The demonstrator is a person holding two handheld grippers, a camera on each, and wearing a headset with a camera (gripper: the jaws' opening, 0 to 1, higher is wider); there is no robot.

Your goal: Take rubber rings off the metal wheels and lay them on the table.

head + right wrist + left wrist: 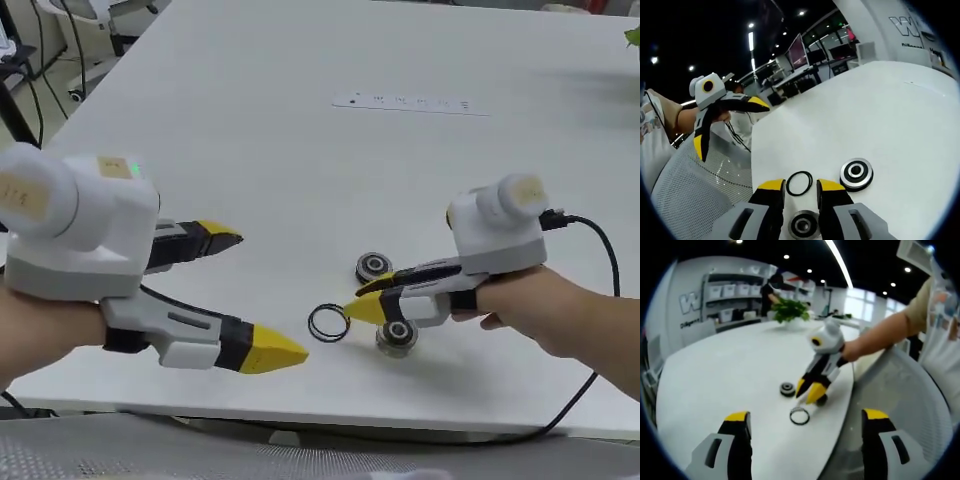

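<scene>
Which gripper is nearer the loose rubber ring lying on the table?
Right. The right gripper has its tips just short of the rubber ring; the left gripper hangs open farther back, well clear of it.

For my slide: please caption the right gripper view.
Right hand-held gripper over a round metal wheel; thin black rubber ring lies loose on white table.

A rubber ring point(328, 322) lies flat on the table point(300, 150), near its front edge. The far wheel point(373, 267) sits behind it to the right. The near wheel point(396, 336) sits just right of it, under the right gripper point(365, 297). The left gripper point(262, 295) is left of the ring, apart.
</scene>
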